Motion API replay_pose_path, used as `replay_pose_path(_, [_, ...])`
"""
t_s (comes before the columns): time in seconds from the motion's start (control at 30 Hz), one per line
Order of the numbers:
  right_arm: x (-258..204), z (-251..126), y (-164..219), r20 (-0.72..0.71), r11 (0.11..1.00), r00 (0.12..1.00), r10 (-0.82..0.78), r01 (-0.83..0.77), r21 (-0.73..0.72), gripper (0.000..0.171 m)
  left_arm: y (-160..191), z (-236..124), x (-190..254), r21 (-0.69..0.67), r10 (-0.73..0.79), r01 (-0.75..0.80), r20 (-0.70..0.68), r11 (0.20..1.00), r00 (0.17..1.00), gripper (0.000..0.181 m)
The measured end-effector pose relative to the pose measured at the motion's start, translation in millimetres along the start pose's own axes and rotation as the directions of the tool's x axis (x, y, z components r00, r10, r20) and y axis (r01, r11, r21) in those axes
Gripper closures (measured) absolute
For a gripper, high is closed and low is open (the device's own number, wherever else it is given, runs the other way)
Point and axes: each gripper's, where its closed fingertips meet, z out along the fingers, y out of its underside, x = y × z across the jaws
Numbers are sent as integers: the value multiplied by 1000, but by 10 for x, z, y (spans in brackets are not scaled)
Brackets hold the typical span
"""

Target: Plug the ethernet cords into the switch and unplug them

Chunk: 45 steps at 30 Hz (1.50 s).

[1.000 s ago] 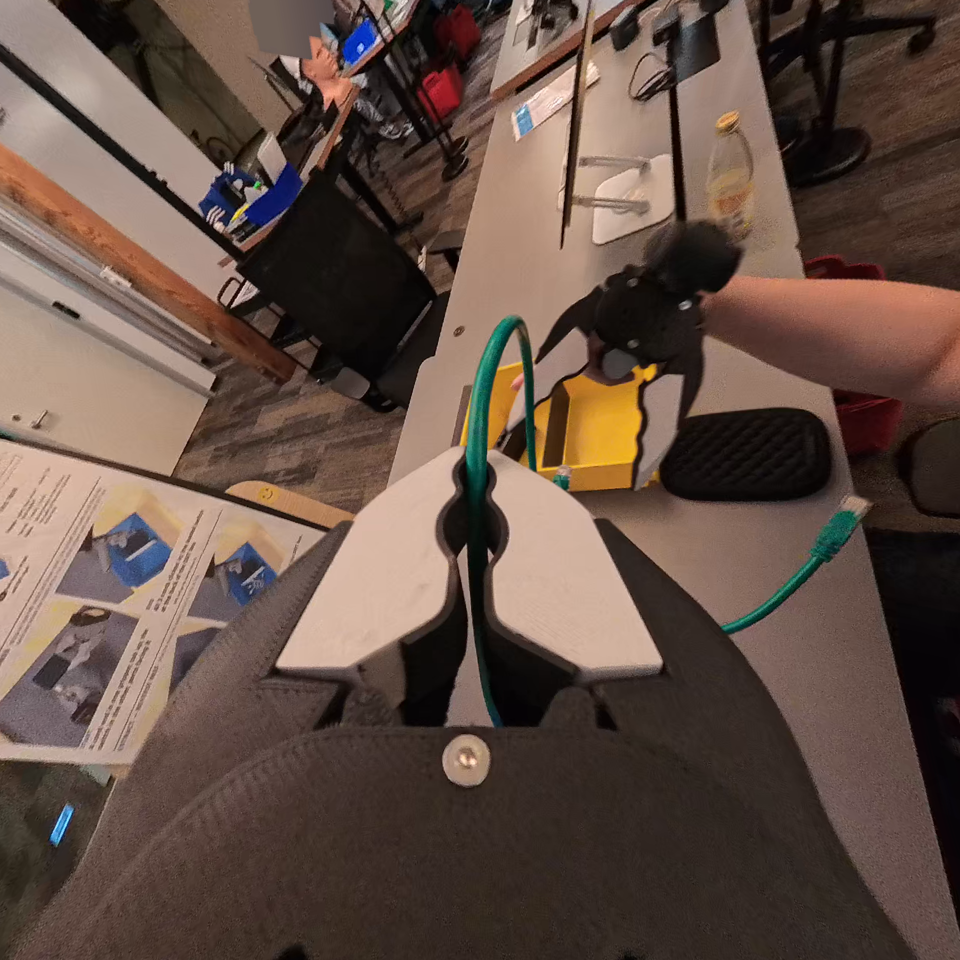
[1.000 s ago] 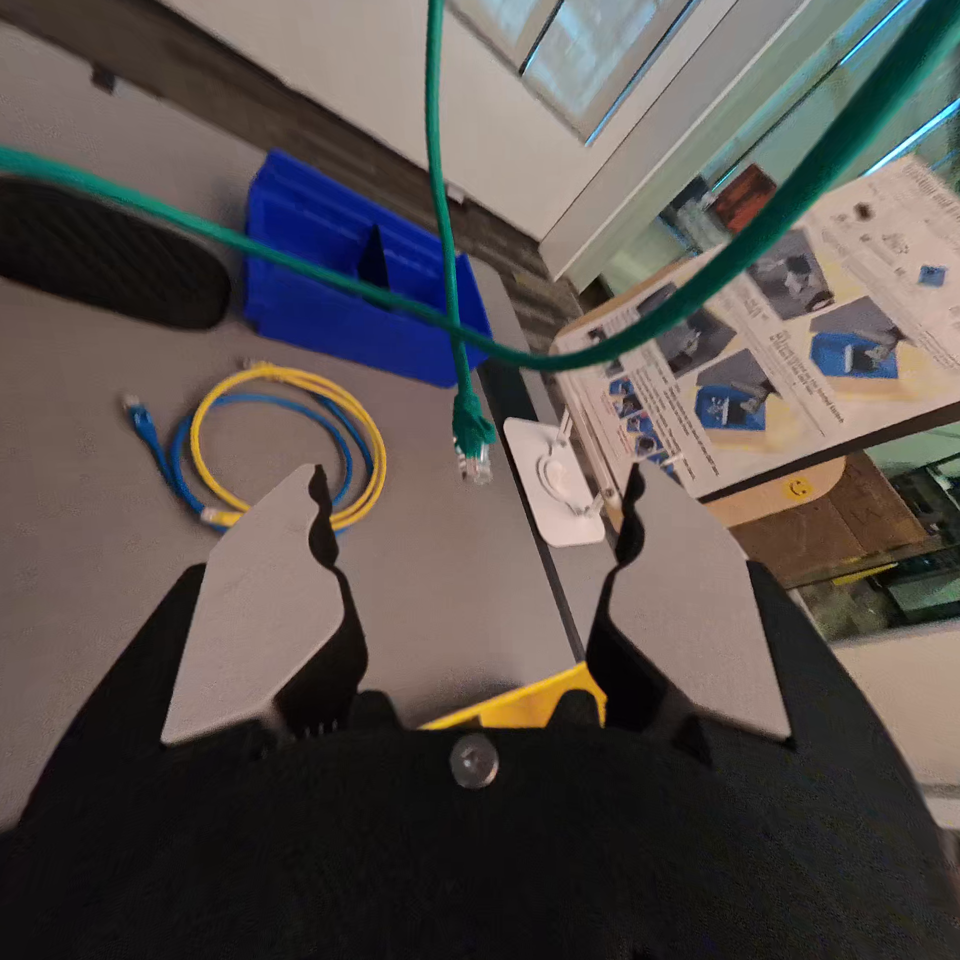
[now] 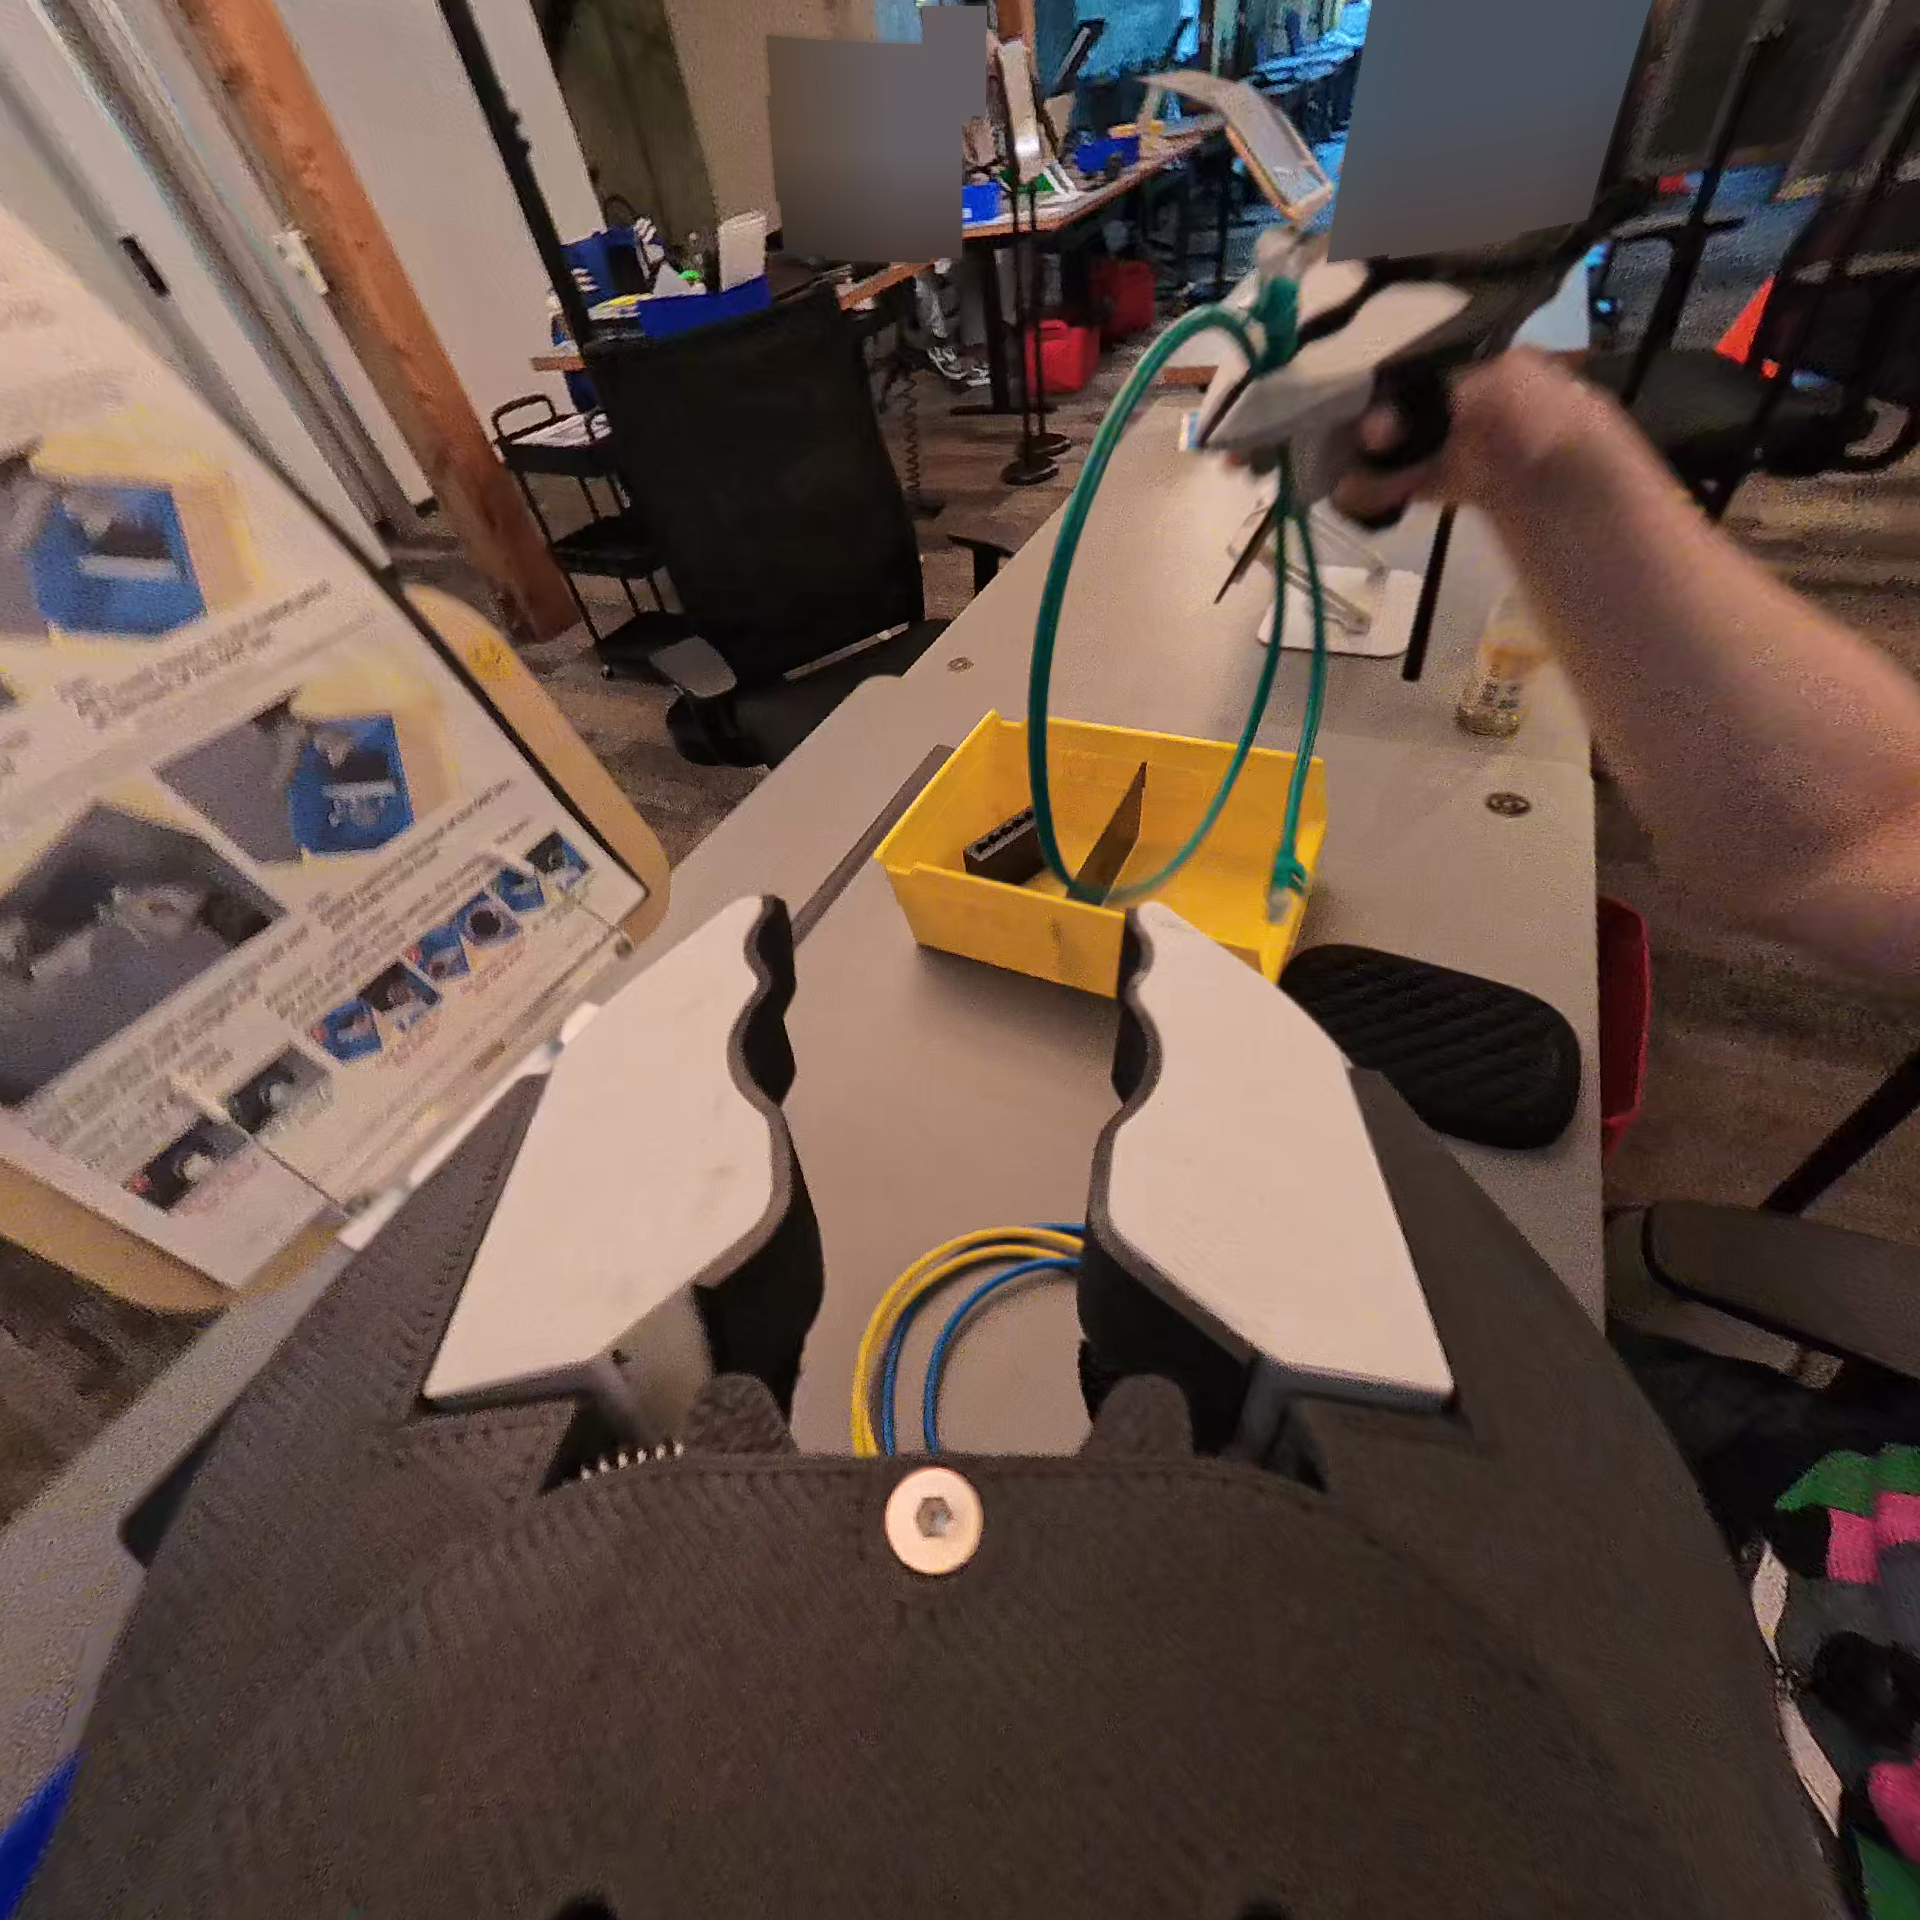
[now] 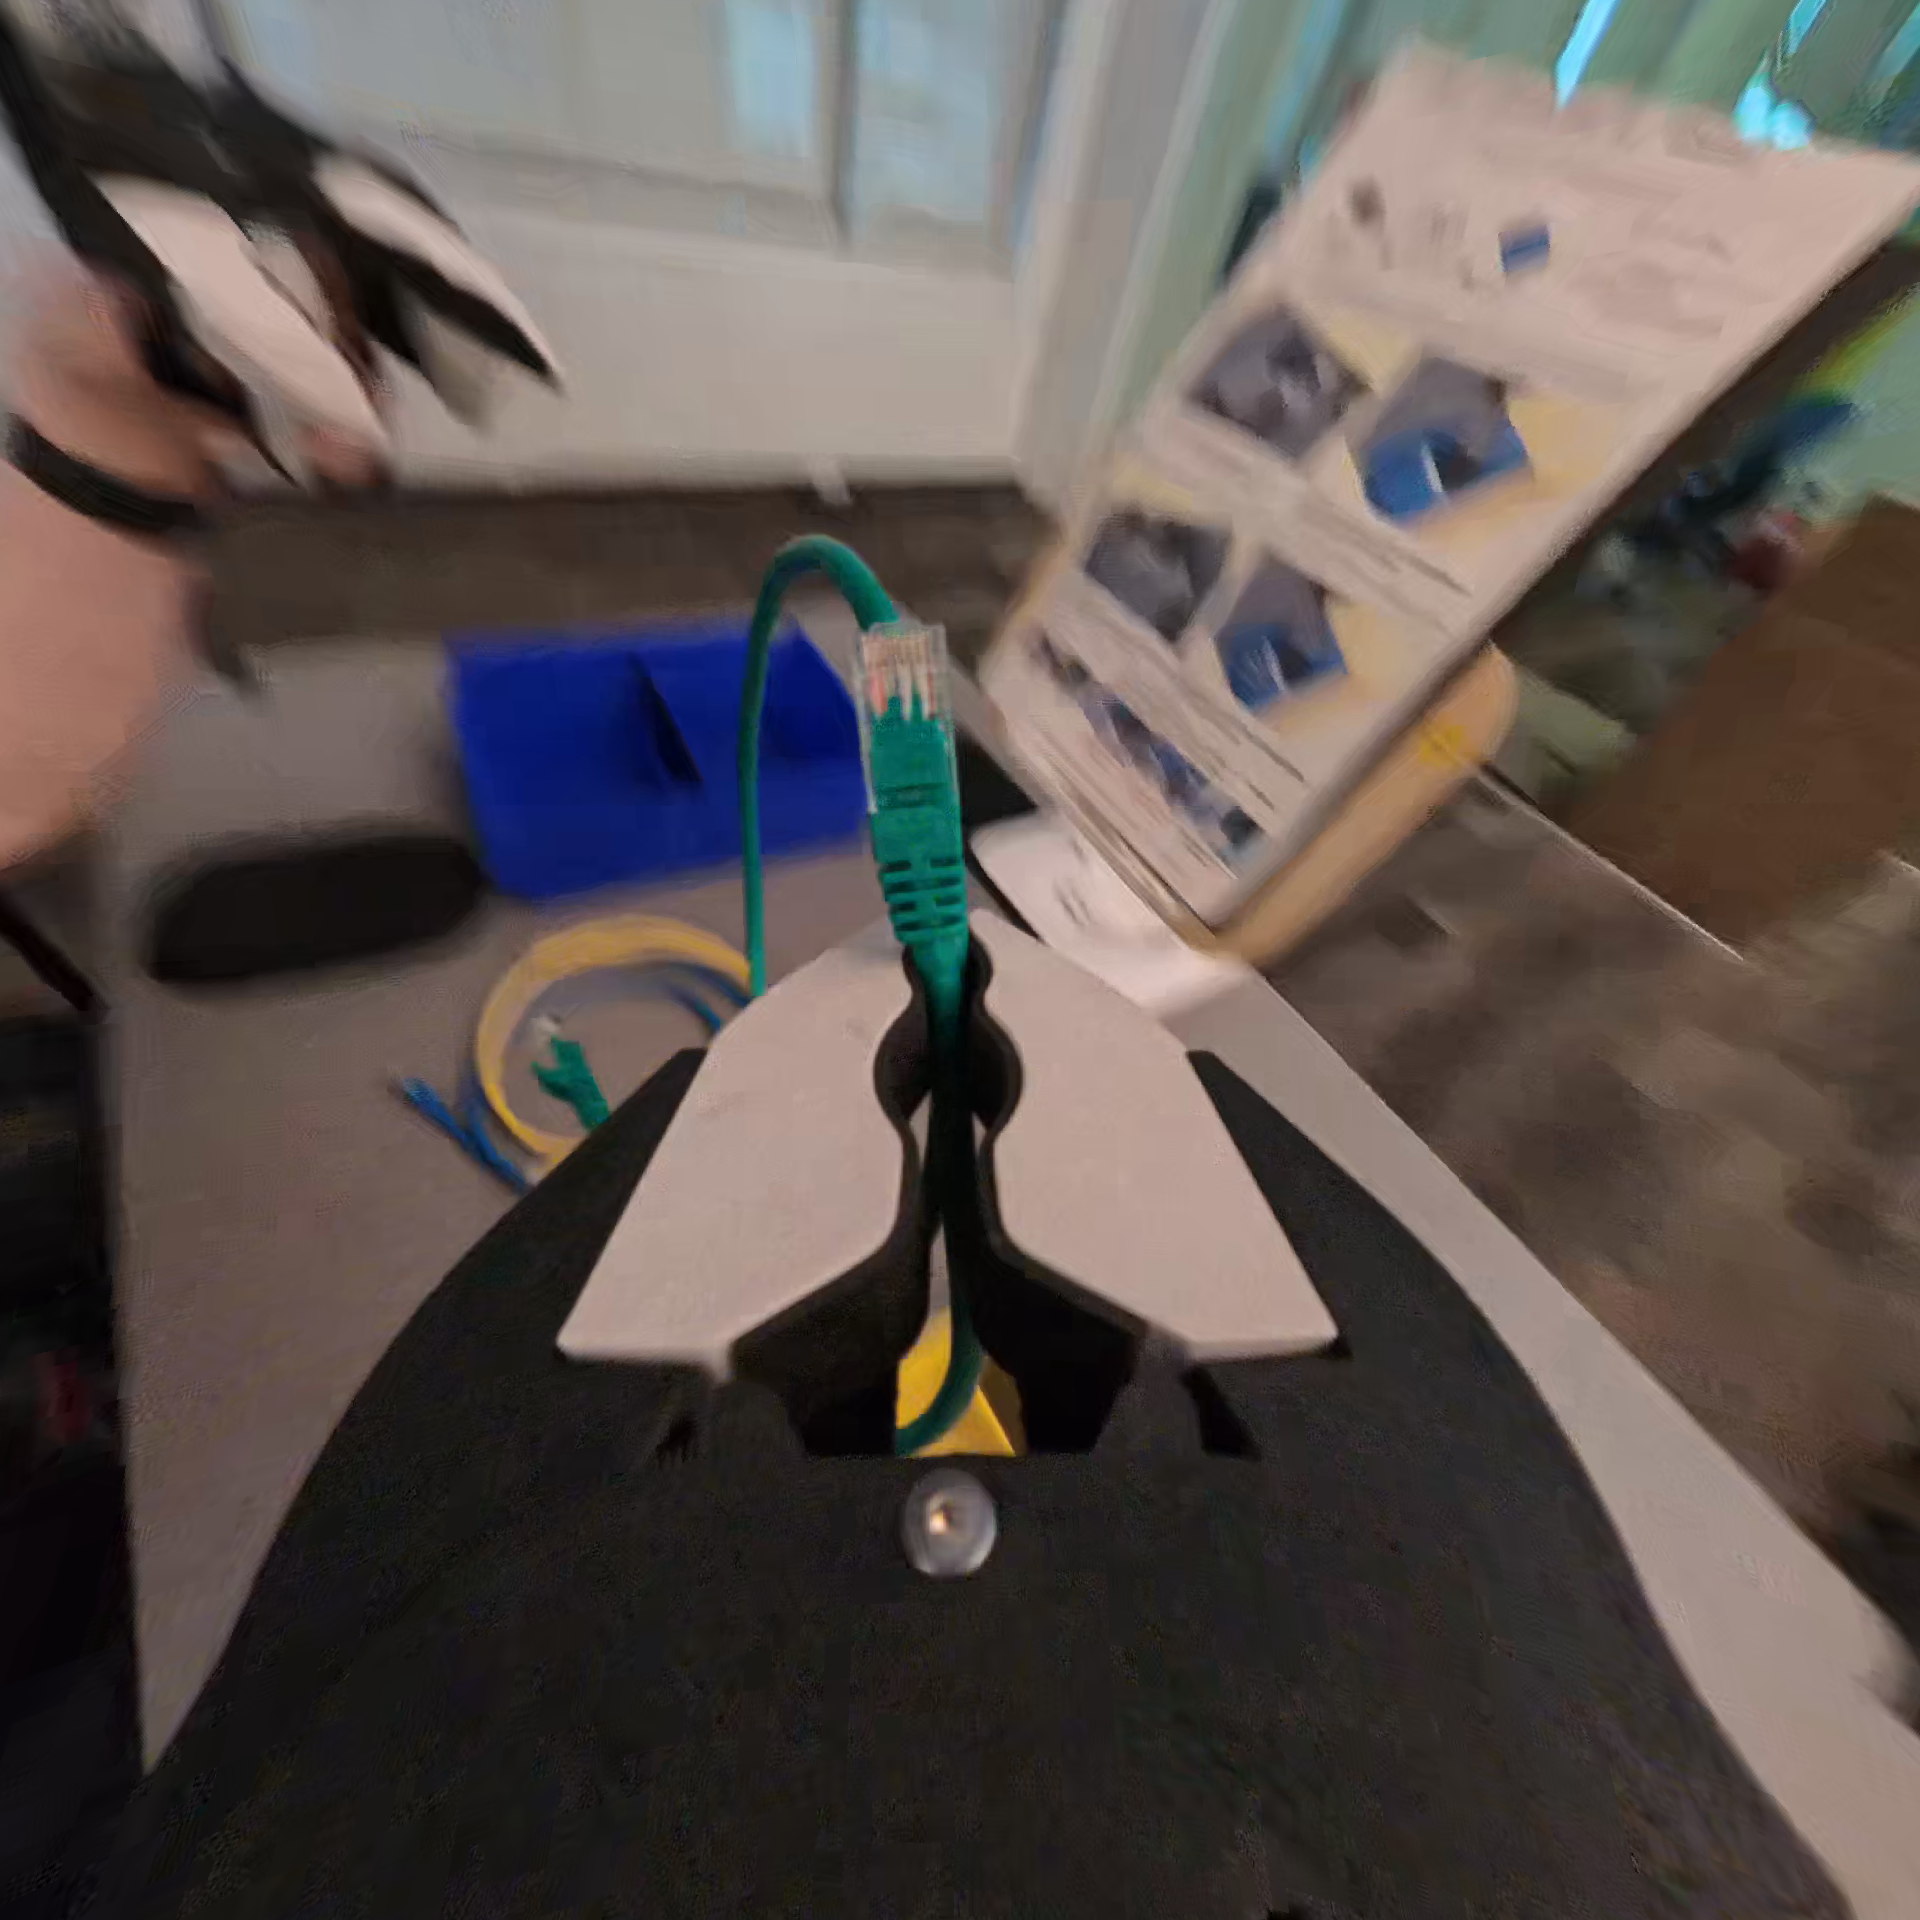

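Note:
My right gripper [image 4: 945, 951] is shut on the green ethernet cord [image 4: 920, 821] just behind its clear plug [image 4: 902, 675], which points up and forward. In the left wrist view the right gripper [image 3: 1283, 348] holds the green cord [image 3: 1039, 623] high, looping down over the yellow bin [image 3: 997, 920]. The cord's other plug [image 3: 1286, 883] hangs at the bin's right end. A black switch [image 3: 1003, 844] lies in the bin. My left gripper [image 3: 956, 935] is open and empty above the table; it shows blurred in the right wrist view [image 4: 301, 301].
Coiled yellow and blue cords [image 3: 935, 1309] lie on the grey table under my left gripper, also in the right wrist view [image 4: 582, 987]. A blue bin [image 4: 623, 758], black wrist rests [image 3: 1444, 1049], a poster board [image 3: 260, 831], a bottle [image 3: 1496, 675] and a white stand [image 3: 1340, 613] stand around. About 25 cm separates my left fingertips from my right.
My left gripper has let go of the green cord and opened. My right gripper has shut on the cord near one plug and lifted it above the yellow bin.

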Motion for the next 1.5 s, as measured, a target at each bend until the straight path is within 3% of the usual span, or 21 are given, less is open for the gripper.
replay_pose_path(0.13, [315,-409,467,-125,880,972,-201,124,-458,170,410,50,35,53,-93,97,-66,994,993,127])
replay_pose_path(0.27, [464,-610,916,-153,767,951,-268,114,-631,171,575,149,105,90,-122,134,-127,987,984,131])
replay_pose_path(0.43, [381,-391,1403,-22,699,925,-379,270,-662,170,599,222,198,121,-120,145,-194,982,974,134])
replay_pose_path(0.5, [215,-283,1721,119,662,942,-314,307,-684,170,615,231,251,123,-111,140,-216,983,970,135])
replay_pose_path(0.67, [153,-134,2299,244,574,957,-158,290,-766,170,676,235,347,111,-59,87,-238,990,970,135])
replay_pose_path(0.7, [87,-125,2399,266,570,962,-58,251,-783,170,683,238,354,104,-51,77,-238,992,970,135])
replay_pose_path(0.73, [75,-109,2481,265,560,964,18,209,-801,170,684,241,355,102,-44,70,-236,992,971,135])
replay_pose_path(0.87, [307,29,2693,216,563,973,84,132,-816,170,700,250,320,103,-30,55,-230,993,973,135])
replay_pose_path(1.03, [716,129,3002,192,473,979,-70,202,-857,170,835,313,194,72,-67,85,-226,994,972,135])
replay_pose_path(1.13, [773,128,3222,190,413,981,-26,184,-892,169,890,344,106,57,-82,95,-202,994,976,135])
replay_pose_path(1.2, [865,155,3313,178,418,983,-51,182,-890,169,891,336,100,61,-80,95,-210,994,974,134])
replay_pose_path(1.33, [1224,331,3232,111,496,938,-328,271,-825,168,879,296,59,75,-72,89,-202,993,977,135])
replay_pose_path(1.5, [886,384,3239,160,583,976,-147,216,-783,169,850,219,-18,105,-84,105,-189,989,978,135])
